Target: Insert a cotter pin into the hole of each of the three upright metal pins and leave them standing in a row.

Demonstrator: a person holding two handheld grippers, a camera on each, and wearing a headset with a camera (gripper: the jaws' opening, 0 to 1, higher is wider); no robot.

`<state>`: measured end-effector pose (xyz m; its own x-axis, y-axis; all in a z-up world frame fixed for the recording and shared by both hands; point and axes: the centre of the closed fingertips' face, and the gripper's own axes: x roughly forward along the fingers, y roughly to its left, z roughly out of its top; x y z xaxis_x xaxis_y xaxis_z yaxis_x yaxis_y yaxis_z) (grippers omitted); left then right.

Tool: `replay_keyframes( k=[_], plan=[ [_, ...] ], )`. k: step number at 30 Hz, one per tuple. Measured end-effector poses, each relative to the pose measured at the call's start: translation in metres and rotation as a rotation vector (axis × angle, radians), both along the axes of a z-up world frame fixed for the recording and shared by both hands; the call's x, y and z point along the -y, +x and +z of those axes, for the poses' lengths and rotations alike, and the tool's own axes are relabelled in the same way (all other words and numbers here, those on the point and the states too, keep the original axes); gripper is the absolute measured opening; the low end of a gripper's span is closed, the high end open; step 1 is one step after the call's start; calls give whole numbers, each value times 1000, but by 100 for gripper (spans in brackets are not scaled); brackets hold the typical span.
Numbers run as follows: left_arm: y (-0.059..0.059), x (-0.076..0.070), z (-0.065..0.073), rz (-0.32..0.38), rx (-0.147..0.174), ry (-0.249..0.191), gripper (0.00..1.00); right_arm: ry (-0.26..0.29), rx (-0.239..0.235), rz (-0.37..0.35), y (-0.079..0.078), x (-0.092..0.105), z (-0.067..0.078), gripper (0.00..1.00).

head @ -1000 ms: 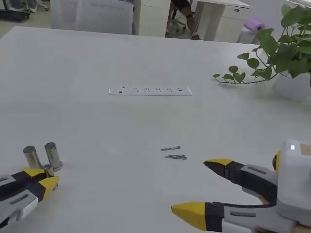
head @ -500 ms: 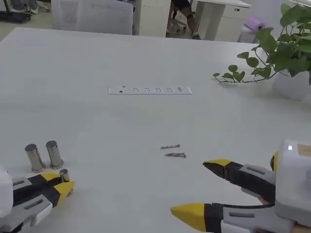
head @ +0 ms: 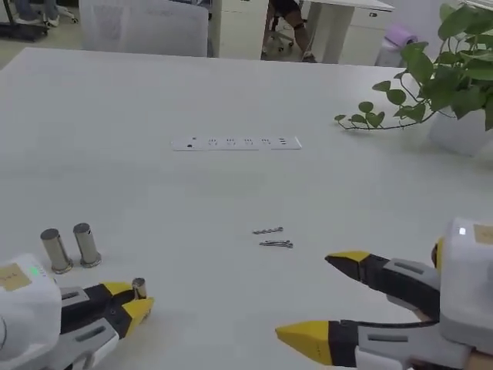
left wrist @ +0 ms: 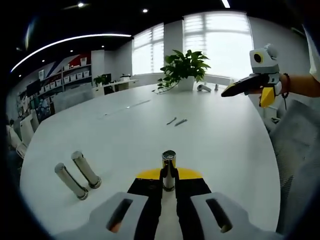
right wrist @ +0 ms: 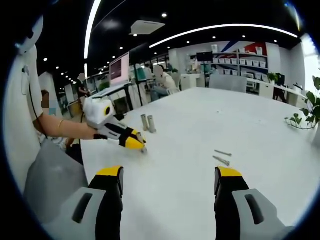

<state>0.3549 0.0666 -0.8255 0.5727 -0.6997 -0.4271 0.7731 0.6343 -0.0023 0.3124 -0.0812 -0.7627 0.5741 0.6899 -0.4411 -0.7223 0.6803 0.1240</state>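
My left gripper (head: 132, 299) (left wrist: 168, 181) is shut on one upright metal pin (head: 139, 288) (left wrist: 168, 170), low at the table's front left. Two more metal pins (head: 70, 247) (left wrist: 78, 174) (right wrist: 147, 122) stand side by side just left of it. Two cotter pins (head: 273, 237) (left wrist: 176, 121) (right wrist: 222, 156) lie flat on the white table (head: 231, 200) near its middle. My right gripper (head: 327, 297) (right wrist: 170, 177) is open at the front right, nothing between its yellow-tipped fingers (head: 348, 258), a short way right of the cotter pins.
A white power strip (head: 236, 143) lies across the table's middle, farther back. A potted plant (head: 443, 73) (left wrist: 184, 67) stands at the back right corner. Office desks, chairs and people are beyond the table.
My left gripper has carried one metal pin to the right, away from the other two standing pins. The right gripper has stayed put and open.
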Motion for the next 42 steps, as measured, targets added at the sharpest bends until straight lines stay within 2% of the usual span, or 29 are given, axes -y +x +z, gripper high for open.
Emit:
replay_keyframes(
  k=[10, 19, 32, 42],
  plan=[
    [-15, 27, -2, -88, -2, -7, 7, -5, 0, -4, -2, 2, 0, 75],
    [-30, 45, -5, -155, -5, -3, 7, -10, 1, -10, -4, 3, 1, 75],
    [-49, 61, -9, -246, -14, -10, 7, -14, -3, -18, -7, 6, 1, 75],
    [-53, 62, -12, -289, -26, -24, 7, -20, -4, -17, -7, 7, 0, 75]
  ],
)
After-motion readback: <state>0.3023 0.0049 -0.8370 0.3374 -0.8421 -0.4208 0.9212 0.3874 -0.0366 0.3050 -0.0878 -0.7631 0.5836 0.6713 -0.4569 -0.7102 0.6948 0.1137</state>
